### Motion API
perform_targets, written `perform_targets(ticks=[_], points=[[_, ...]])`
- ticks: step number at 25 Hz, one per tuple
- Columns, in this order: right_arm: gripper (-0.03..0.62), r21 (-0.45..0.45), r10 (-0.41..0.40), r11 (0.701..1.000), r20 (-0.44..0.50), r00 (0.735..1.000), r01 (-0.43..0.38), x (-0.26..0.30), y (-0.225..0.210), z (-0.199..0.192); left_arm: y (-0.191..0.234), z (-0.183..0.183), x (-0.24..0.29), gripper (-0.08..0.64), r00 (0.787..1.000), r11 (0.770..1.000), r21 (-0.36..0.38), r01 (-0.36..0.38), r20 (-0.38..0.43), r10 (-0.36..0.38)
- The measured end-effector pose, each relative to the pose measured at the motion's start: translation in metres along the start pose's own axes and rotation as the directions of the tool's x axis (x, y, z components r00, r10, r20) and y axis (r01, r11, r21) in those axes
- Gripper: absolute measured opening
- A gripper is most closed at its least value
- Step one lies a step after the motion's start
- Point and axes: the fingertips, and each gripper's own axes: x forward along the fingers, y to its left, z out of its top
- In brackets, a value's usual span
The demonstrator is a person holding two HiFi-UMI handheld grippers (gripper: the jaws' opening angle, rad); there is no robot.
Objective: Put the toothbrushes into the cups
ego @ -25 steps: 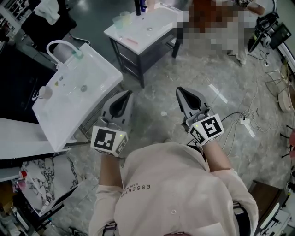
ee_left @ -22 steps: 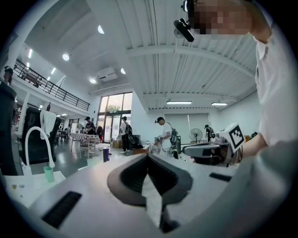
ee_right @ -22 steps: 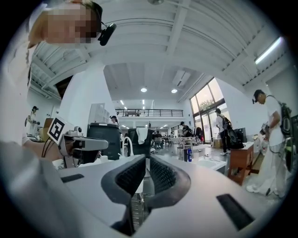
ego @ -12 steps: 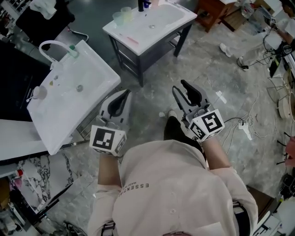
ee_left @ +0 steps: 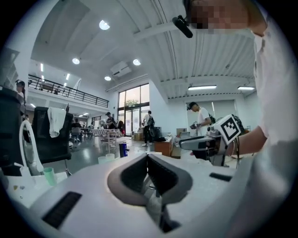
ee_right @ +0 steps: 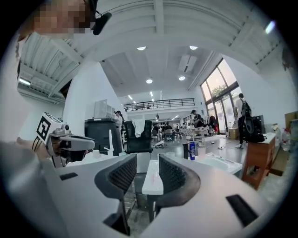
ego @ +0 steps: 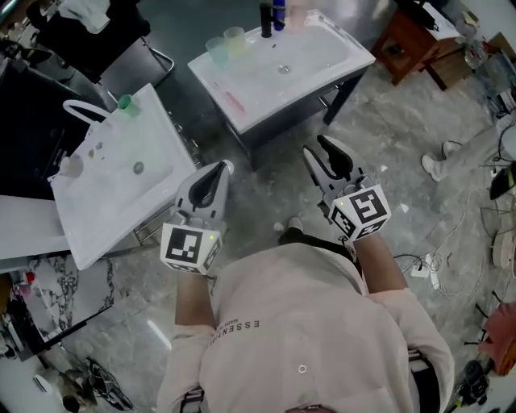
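A white sink table [ego: 310, 68] stands ahead of me. Two pale translucent cups [ego: 225, 44] sit at its back left corner. A thin pink toothbrush [ego: 233, 102] lies near its left front edge; it also shows between the right jaws as a pink streak on the table [ee_right: 153, 176]. My left gripper [ego: 220, 168] hovers over the floor short of the table, shut with nothing in it [ee_left: 148, 160]. My right gripper [ego: 322, 150] is level with it, open and empty [ee_right: 146, 160]. Both are apart from the table.
A second white basin [ego: 113, 181] with an arched faucet and a green cup [ego: 125, 102] stands at the left. Dark bottles [ego: 272, 18] stand at the sink table's back. A brown stool [ego: 411, 44] is at the right, and cables lie on the floor at far right.
The right jaws have opened from shut. Both grippers and I have moved forward, so the sink table is nearer. The left gripper stays shut.
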Motion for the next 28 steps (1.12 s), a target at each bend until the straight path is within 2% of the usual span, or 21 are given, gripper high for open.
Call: perform_targets(ticks=[6, 10, 14, 19, 25, 28], points=[[0.141, 0.007, 0.160, 0.987, -0.073, 0.984, -0.160, 0.053, -0.067, -0.005, 0.007, 0.008, 0.068, 0.002, 0.990, 0.989, -0.045, -0.142, -0.009, 0.142], [0.141, -0.001, 0.250, 0.968, -0.149, 0.957, -0.253, 0.093, -0.081, -0.017, 0.018, 0.001, 0.089, 0.002, 0.978, 0.974, -0.083, -0.210, -0.022, 0.209], [0.141, 0.023, 0.305, 0.951, -0.231, 0.924, -0.308, 0.133, -0.079, -0.037, 0.039, -0.015, 0.100, 0.002, 0.964, 0.960, -0.098, -0.263, -0.050, 0.259], [0.141, 0.027, 0.358, 0.929, -0.322, 0.876, -0.370, 0.190, -0.069, -0.058, 0.083, -0.034, 0.121, 0.002, 0.956, 0.951, -0.109, -0.288, -0.083, 0.280], [0.141, 0.038, 0.381, 0.914, -0.419, 0.824, -0.403, 0.263, -0.068, -0.077, 0.149, -0.034, 0.154, 0.002, 0.954, 0.947, -0.123, -0.296, -0.076, 0.289], [0.141, 0.055, 0.396, 0.905, -0.476, 0.785, -0.423, 0.297, -0.064, -0.093, 0.179, -0.035, 0.163, 0.002, 0.949, 0.941, -0.131, -0.313, -0.074, 0.305]])
